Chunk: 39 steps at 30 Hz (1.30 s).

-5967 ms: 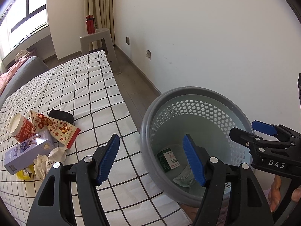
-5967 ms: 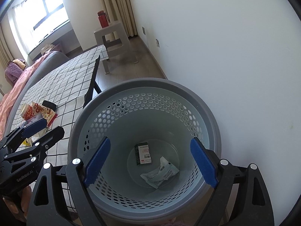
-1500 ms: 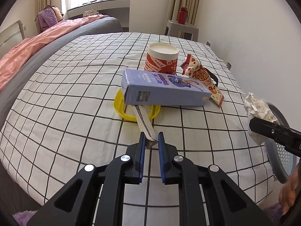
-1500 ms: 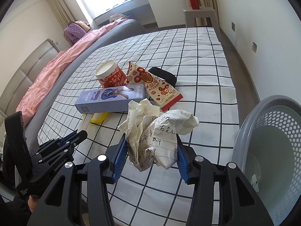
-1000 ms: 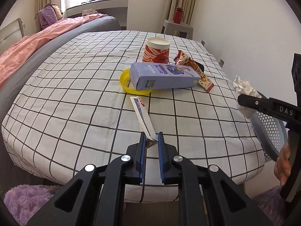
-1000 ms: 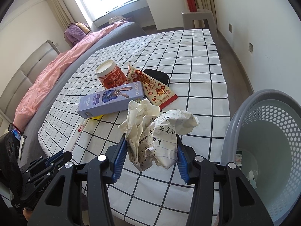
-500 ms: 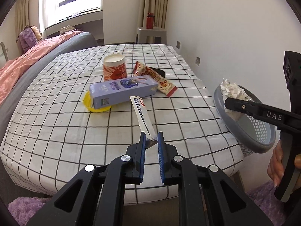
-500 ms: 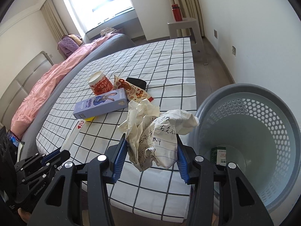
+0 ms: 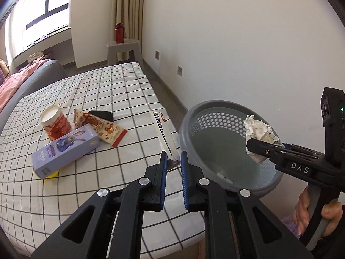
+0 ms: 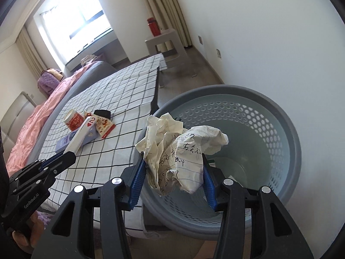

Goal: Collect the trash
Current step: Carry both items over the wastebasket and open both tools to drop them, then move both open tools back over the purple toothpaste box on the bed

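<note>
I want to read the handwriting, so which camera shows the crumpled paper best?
The right wrist view: the crumpled paper fills the centre, clamped in the right gripper, ink visible. The left wrist view shows it small and side-on above the bin.

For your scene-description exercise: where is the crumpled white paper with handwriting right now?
In the right wrist view the crumpled white paper sits clamped in the right gripper, above the grey perforated basket.

White walls (image 9: 237, 43), bright window (image 10: 86, 19), beige curtains (image 9: 129, 6), grey stool (image 9: 123, 49).
</note>
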### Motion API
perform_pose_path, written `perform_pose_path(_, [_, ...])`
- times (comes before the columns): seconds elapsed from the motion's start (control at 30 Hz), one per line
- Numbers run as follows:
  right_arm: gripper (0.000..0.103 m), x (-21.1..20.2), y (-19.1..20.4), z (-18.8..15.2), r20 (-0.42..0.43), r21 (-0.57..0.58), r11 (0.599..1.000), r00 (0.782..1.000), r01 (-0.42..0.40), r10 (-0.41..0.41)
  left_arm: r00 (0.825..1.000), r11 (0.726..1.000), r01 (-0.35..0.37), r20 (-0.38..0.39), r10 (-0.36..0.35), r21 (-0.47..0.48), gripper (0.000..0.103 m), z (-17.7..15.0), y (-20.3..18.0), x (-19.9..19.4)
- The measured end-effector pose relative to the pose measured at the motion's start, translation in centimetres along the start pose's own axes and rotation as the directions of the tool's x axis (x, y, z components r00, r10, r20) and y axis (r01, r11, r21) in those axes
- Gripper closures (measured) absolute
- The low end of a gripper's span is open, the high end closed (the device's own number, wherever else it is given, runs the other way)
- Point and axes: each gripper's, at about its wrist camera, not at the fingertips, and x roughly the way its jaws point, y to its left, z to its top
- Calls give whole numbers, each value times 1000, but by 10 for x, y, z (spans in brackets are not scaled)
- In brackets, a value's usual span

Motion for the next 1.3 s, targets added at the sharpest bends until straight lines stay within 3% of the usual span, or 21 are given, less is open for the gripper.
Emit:
perform_pose_path(0.4, [54, 2, -58, 6, 4, 85, 993, 997, 77, -78, 990, 988, 127, -70, -121, 84, 90, 29, -58, 65])
perform_pose_path(0.77, [50, 8, -76, 9, -9, 114, 989, 996, 94, -94, 983, 982, 156, -110, -144, 109, 88, 37, -77, 100])
perform_pose_path(0.9, [31, 4, -74, 11, 18, 112, 989, 995, 99, -102, 985, 985, 142, -109, -131, 97, 67, 37, -71, 101])
perform_pose_path(1.03, [26, 2, -75, 12, 26, 116, 988, 994, 103, -106, 990, 988, 123, -87, -115, 89, 53, 39, -65, 94])
perform_pose_path(1.3, [26, 4, -71, 11, 16, 106, 990, 995, 98, -100, 991, 991, 111, -82, -104, 81, 52, 36, -61, 85])
